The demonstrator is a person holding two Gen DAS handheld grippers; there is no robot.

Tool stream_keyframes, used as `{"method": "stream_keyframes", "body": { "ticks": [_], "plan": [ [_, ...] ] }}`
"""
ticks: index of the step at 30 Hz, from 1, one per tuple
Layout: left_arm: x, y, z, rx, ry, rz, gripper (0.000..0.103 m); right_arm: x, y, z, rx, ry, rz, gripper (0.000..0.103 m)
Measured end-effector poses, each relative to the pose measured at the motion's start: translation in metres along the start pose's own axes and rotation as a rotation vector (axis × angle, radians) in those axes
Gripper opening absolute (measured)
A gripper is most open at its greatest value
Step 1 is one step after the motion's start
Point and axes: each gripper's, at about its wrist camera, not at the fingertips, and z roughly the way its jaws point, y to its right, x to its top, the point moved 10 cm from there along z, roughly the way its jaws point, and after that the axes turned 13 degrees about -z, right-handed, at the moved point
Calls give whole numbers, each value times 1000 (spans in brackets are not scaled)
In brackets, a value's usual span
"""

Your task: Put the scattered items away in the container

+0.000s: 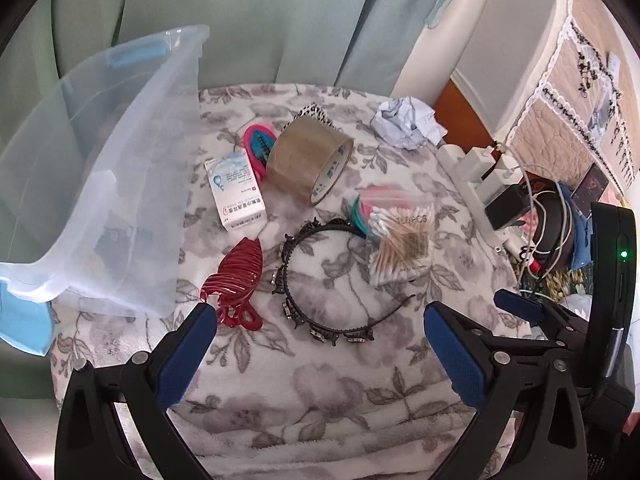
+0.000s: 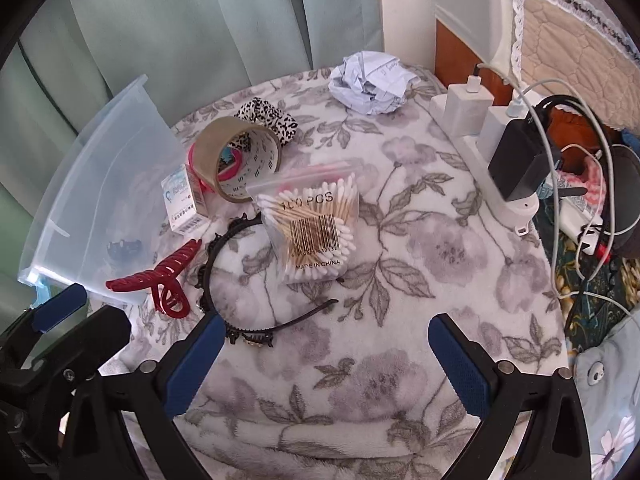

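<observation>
A clear plastic bin (image 1: 100, 184) (image 2: 104, 184) stands at the left on a floral blanket (image 1: 320, 380). Scattered beside it lie a red claw clip (image 1: 236, 276) (image 2: 160, 276), a black headband (image 1: 320, 280) (image 2: 248, 292), a bag of cotton swabs (image 1: 400, 244) (image 2: 316, 224), a tape roll (image 1: 308, 160) (image 2: 236, 156), a small white box (image 1: 236, 192) (image 2: 184, 204), a pink and teal clip (image 1: 256, 144), a leopard scrunchie (image 2: 268, 116) and crumpled paper (image 1: 408, 120) (image 2: 368, 80). My left gripper (image 1: 320, 320) is open over the headband. My right gripper (image 2: 324, 336) is open and empty, to the right.
A white power strip (image 1: 476, 188) (image 2: 480, 152) with chargers and tangled cables (image 2: 580, 200) lies along the blanket's right edge. Green curtains (image 1: 260, 20) hang behind. A dark item (image 2: 124, 248) lies inside the bin.
</observation>
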Motion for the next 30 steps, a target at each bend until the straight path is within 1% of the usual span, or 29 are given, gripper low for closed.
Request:
{"method": "stream_keyframes", "body": {
  "ticks": [1, 4, 8, 12, 14, 15, 16, 17, 18, 19, 21, 23, 25, 28, 30],
  "plan": [
    [-1, -4, 5, 17, -13, -9, 103, 0, 1, 5, 1, -11, -9, 103],
    [-3, -12, 19, 22, -58, -63, 103, 1, 6, 17, 24, -27, 6, 103],
    [-2, -19, 38, 86, -74, -69, 103, 12, 12, 25, 44, -28, 20, 102],
    [-2, -26, 57, 122, -111, -96, 103, 25, 15, 35, 26, -41, -9, 93],
    [-5, -28, 66, 131, -138, -108, 100, 31, 19, 40, 39, -50, 4, 91],
    [-7, -29, 71, 137, -153, -107, 96, 33, 21, 43, 44, -53, 8, 91],
    [-9, -30, 74, 153, -161, -100, 95, 36, 22, 46, 53, -56, 11, 91],
    [-8, -31, 75, 180, -146, -89, 95, 38, 22, 48, 62, -57, 12, 91],
    [-6, -30, 76, 188, -137, -79, 95, 41, 21, 50, 68, -56, 11, 91],
    [-5, -28, 77, 195, -136, -71, 93, 44, 21, 52, 71, -56, 8, 91],
    [-4, -27, 75, 236, -140, -47, 86, 48, 17, 55, 81, -57, 0, 91],
    [-3, -23, 71, 218, -131, -33, 83, 52, 12, 60, 85, -61, -14, 91],
    [-2, -22, 67, 221, -115, -22, 74, 54, 10, 63, 86, -69, -19, 91],
    [-1, -18, 68, 219, -118, 0, 73, 56, 11, 69, 85, -75, -15, 90],
    [0, -12, 67, 204, -110, 23, 73, 55, 11, 73, 85, -92, -4, 86]
  ]
}}
